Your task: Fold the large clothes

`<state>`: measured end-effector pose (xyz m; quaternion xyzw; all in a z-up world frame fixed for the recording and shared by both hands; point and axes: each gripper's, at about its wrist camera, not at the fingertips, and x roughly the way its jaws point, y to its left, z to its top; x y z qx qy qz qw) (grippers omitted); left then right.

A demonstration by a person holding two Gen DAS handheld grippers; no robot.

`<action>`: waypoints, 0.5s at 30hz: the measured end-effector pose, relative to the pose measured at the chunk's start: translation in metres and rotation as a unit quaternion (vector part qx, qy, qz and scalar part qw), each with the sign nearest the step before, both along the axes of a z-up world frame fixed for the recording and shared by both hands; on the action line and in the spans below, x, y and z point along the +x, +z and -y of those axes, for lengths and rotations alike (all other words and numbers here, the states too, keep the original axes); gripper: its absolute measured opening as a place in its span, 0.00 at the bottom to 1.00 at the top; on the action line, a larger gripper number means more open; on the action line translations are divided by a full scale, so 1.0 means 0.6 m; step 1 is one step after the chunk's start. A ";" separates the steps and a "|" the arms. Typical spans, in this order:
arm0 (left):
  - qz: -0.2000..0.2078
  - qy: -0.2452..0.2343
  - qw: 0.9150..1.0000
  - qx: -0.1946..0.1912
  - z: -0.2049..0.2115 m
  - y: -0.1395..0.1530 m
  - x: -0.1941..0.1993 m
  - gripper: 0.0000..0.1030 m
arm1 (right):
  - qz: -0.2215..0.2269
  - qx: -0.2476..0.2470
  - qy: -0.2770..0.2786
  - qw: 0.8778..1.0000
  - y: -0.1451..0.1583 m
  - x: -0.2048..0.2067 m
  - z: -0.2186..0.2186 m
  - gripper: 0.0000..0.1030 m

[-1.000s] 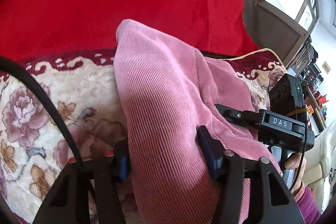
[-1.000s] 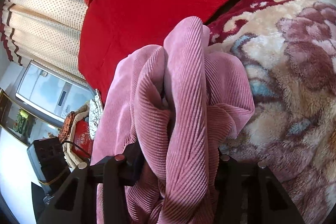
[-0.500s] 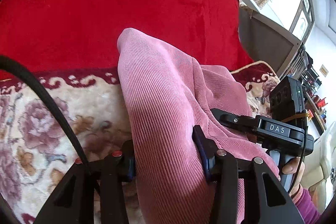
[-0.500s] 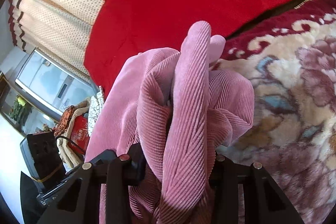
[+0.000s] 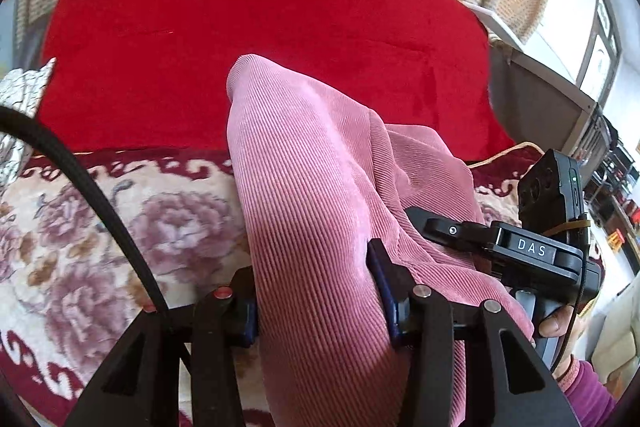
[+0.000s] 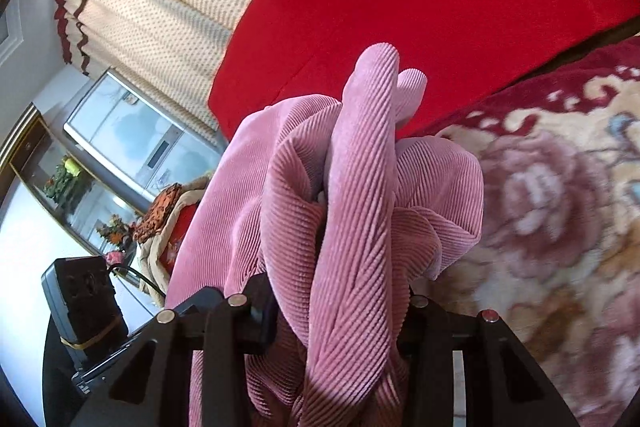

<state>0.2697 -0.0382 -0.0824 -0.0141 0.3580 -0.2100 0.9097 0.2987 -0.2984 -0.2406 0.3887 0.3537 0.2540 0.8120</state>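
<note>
Pink ribbed cloth (image 5: 304,195) fills both my views. It is a big soft garment, bunched up, and it hangs above the flowery blanket (image 5: 120,227), with the red cover (image 5: 260,27) behind it at twelve o'clock.

My left gripper (image 5: 316,303) has just squeezed in and is clamped on a thick fold. My right gripper (image 6: 340,315) has squeezed in too, and it pinches a twisted bundle of the same cloth (image 6: 360,187).

From each pair of fingers the cloth runs straight ahead toward twelve o'clock. In the left view my right gripper sits at three o'clock, very near, and the cloth sags between the two. I think I must pull my hands apart sideways next, so the long edge goes flat before I fold it.
</note>
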 end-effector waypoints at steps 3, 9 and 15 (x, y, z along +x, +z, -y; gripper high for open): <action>-0.006 0.006 1.000 0.004 -0.019 -0.008 0.000 0.47 | -0.003 0.000 0.008 1.000 -0.005 0.002 -0.028 0.40; -0.034 0.012 0.999 0.034 -0.026 -0.046 0.017 0.47 | -0.020 -0.009 0.012 1.000 -0.031 0.007 -0.054 0.40; -0.085 0.037 0.993 0.080 -0.028 -0.110 0.042 0.56 | -0.057 -0.042 0.008 0.997 -0.073 0.020 -0.086 0.40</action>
